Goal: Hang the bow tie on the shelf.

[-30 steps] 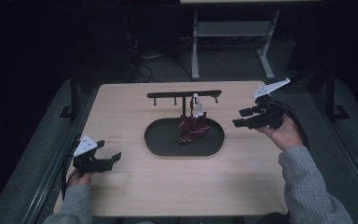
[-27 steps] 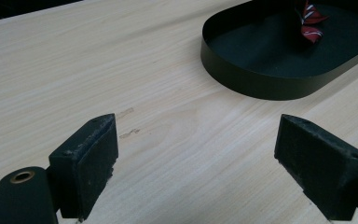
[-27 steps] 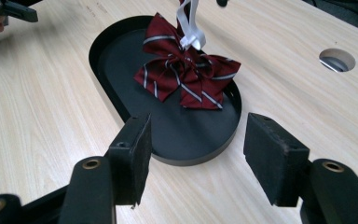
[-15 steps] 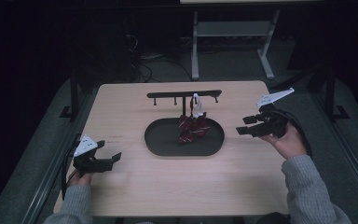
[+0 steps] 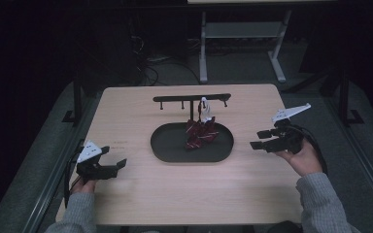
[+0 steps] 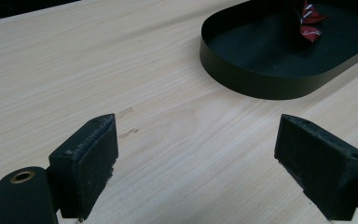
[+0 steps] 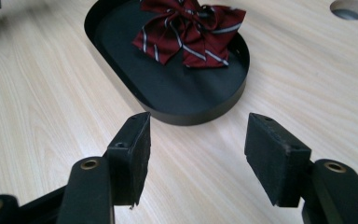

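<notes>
In the left gripper view the tray [image 6: 242, 79] runs off the top and right edges, and just a corner of the bow [image 6: 310, 21] shows. In the right gripper view the bow [image 7: 191, 28] is cut at the top edge, as is a round hole [image 7: 349, 8] in the table. In the high view the white piece [image 5: 204, 104] hanging from the rack [image 5: 192, 98] is too small to identify.

Bare surface [image 5: 141, 204] runs along the near edge and both side edges, open to either hand. At the middle the black tray [image 5: 165, 150] blocks low passes, and the hanger rack [image 5: 192, 98] bars its far side.
</notes>
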